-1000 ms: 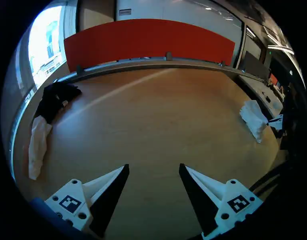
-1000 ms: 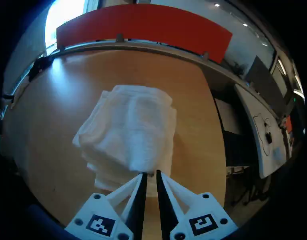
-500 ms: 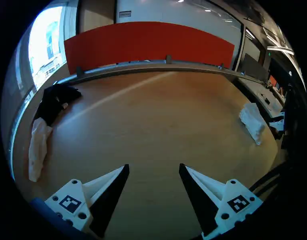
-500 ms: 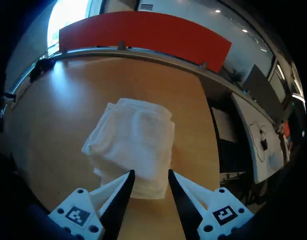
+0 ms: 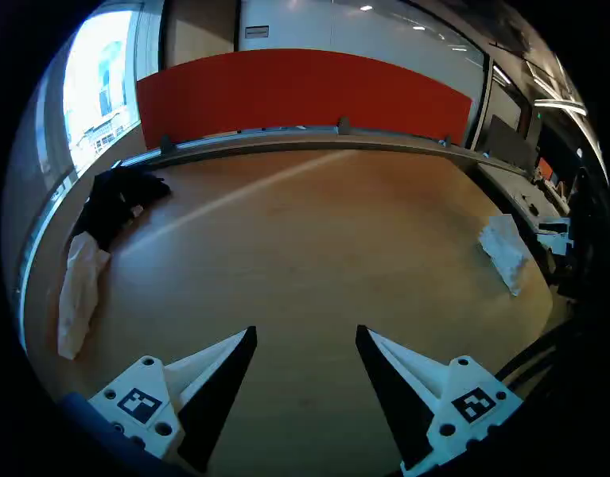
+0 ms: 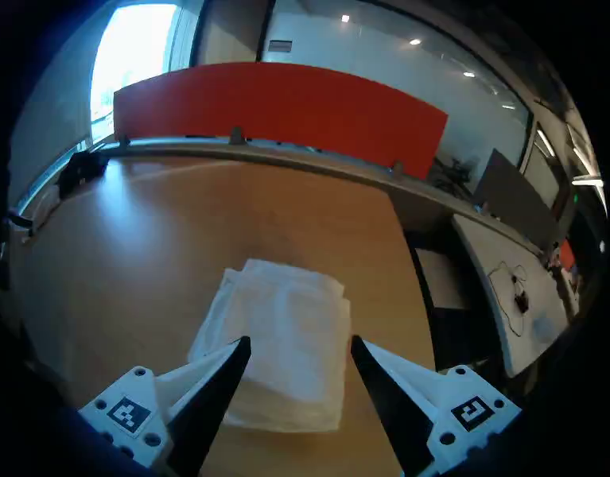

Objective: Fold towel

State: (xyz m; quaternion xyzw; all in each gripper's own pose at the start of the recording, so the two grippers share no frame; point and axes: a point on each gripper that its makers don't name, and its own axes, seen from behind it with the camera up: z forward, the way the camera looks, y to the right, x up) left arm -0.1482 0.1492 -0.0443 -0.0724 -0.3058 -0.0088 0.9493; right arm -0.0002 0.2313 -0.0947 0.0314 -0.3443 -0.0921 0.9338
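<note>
Two white cloths are lying on the single light wooden worktop [image 5: 305, 238]. One is a folded white terry towel [image 6: 285, 350] lying off the right end of the one long red divider panel [image 5: 305, 95], and the other is a crumpled white cloth [image 5: 78, 290] lying off its left end. One black fabric heap [image 5: 114, 203] is sitting nearer that left end. Two grippers are showing, the left gripper [image 5: 305, 327] and the right gripper [image 6: 299, 339], carrying four white fingers [image 5: 201, 374] in all.
</note>
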